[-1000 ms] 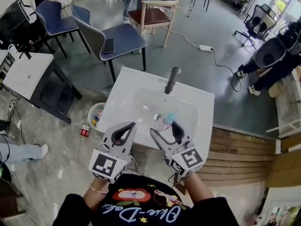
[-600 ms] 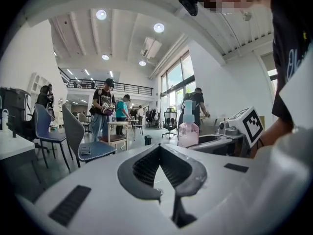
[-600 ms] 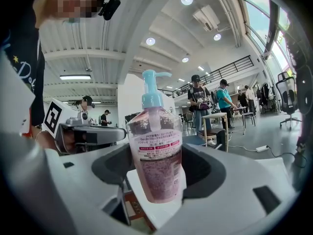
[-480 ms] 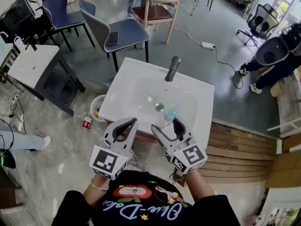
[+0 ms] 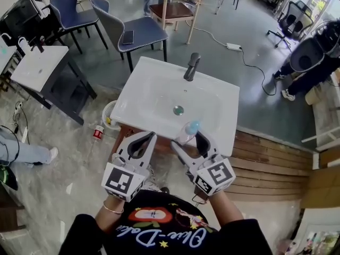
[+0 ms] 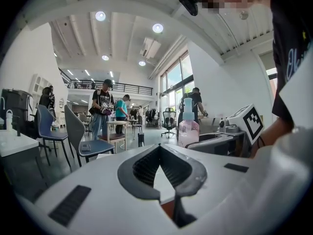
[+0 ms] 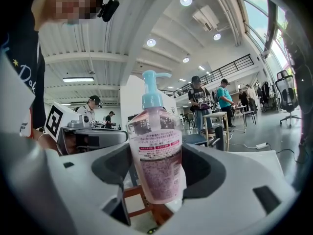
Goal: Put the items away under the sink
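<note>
While the right gripper (image 5: 186, 141) clamps a pump bottle (image 5: 189, 130) upright between its jaws, the step in hand looks like the carry from the basin to the storage space below. Its jaws press on the bottle's flat sides, low on the body, so the pump head stands well above them. The left gripper (image 5: 149, 138), just beside it on the left, has its jaws brought together at the tips with nothing between them. Ahead of both grippers lies the white sink (image 5: 143, 81), with its dark faucet (image 5: 191, 67) on the side far from them.

The bottle is clear plastic, flattened in section, filled with pink liquid and wrapped in a printed label. Its pump is pale blue with a long spout. The sink is smooth and glossy, squared at the rim, with a round metal drain (image 5: 178, 110). Brown wooden framing (image 7: 141, 196) shows below the right gripper's jaws, likely the cabinet front.

Next, I judge, the bottle must go down and forward beneath the sink's rim, kept upright so the tall pump clears the edge. The free left gripper could open a door if there is one; none can be made out.
</note>
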Demonstrator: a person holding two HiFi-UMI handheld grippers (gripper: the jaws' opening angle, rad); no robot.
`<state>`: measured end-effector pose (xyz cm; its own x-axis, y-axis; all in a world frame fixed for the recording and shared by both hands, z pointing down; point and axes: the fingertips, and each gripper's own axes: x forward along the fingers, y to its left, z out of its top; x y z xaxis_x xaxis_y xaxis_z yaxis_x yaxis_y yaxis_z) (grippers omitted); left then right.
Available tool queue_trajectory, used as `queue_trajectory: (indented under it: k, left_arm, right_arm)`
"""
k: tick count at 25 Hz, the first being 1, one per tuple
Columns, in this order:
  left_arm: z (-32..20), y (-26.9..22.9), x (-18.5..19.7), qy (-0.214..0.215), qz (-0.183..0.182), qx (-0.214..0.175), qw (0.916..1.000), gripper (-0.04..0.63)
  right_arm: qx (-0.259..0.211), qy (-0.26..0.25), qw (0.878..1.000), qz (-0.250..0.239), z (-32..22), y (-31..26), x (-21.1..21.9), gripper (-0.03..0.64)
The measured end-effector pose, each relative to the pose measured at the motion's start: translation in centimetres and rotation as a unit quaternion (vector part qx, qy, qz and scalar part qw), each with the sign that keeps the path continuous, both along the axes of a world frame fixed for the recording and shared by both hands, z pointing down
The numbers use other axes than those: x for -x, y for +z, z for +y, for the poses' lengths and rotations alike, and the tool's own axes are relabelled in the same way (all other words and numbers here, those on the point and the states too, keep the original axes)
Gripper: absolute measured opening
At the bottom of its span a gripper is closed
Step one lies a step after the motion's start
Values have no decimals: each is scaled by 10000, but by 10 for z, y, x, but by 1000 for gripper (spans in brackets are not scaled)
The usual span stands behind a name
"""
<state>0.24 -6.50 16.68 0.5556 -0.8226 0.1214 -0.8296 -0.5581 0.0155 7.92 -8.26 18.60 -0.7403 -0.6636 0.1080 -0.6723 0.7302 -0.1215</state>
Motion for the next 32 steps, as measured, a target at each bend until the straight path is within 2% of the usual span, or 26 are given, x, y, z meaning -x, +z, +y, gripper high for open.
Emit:
queue_trajectory:
  k: [11,17,24,32]
  left_arm:
    - [41,0,6,-38,-120,58,9999,6]
    - [53,0,7,138,-168,61,9997,6]
    - [50,-7,12,530,-204,28,9984,6]
    - [57,3,28,781,-191,242,9965,6]
  right_arm:
    - [22,-35,9999,-122,40,-2,3,321]
    - [89,12,9999,-132,56,-4,9,321]
    - [70,389,9991,-159,62,-12,15,321]
    - [245,768,9966,-159,76,-3,22,321]
